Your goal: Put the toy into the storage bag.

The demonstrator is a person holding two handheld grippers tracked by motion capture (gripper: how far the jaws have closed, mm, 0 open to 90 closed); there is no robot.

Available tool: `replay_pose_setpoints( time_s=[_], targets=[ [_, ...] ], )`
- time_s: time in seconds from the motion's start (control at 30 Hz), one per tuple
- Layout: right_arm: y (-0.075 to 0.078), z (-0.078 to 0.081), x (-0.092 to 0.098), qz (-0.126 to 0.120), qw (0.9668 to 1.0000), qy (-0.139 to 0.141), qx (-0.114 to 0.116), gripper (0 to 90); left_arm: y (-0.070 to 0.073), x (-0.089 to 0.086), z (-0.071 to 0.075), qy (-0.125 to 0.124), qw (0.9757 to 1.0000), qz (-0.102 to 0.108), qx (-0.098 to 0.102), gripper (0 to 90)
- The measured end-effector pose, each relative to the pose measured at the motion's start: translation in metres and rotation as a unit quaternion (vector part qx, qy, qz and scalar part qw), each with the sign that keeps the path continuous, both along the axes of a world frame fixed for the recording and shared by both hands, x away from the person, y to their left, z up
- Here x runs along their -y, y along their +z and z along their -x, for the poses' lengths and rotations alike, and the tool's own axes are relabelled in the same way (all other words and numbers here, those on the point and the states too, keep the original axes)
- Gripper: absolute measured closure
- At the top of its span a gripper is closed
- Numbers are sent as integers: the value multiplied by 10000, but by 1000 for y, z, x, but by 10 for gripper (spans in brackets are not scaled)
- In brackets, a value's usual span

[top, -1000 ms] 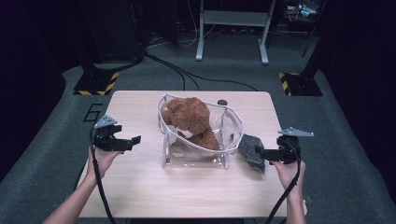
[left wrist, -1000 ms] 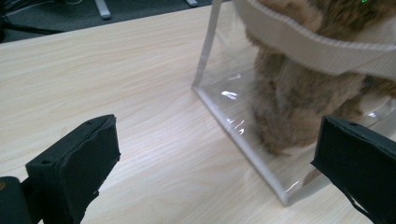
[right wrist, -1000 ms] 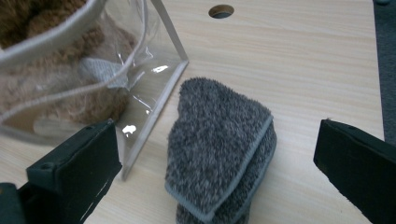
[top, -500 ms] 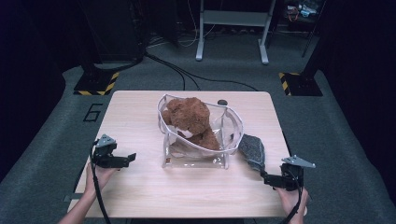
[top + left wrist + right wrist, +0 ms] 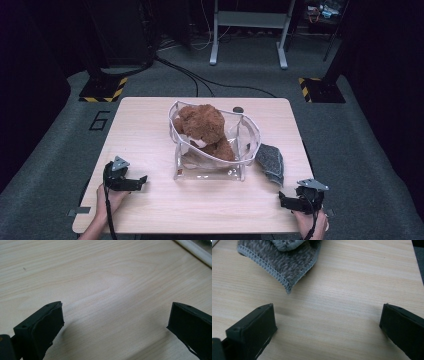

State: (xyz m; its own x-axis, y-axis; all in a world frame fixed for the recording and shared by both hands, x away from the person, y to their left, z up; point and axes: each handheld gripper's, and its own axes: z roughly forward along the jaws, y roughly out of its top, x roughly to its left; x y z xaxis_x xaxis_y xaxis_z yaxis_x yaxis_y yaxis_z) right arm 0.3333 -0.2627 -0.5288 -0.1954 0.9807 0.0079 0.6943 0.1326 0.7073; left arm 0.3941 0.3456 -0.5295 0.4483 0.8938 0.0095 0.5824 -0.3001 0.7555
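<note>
A brown teddy bear sits inside a clear plastic bag at the middle of the wooden table. A folded grey knit cloth lies just right of the bag. My left gripper rests low at the table's front left, open, with bare wood between its fingers. Near the front right corner my right gripper is also open, its fingers wide apart just short of the cloth's corner. Neither holds anything.
A small dark round object lies on the table behind the bag. The table's edge runs past the left gripper. Grey carpet surrounds the table, with a metal stand and cables beyond.
Both grippers have drawn back toward the table's front edge and come down lower. The right one has moved away from the grey cloth, which stays beside the bag.
</note>
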Motion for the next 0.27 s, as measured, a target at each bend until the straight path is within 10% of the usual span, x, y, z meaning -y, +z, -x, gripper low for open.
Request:
replay_pose_setpoints(
  time_s=[0.27],
  targets=[
    [-2, 1, 1, -13, 10000, 17, 77, 0, -2, 1, -4, 34, 9996, -89, -283, 0]
  ],
)
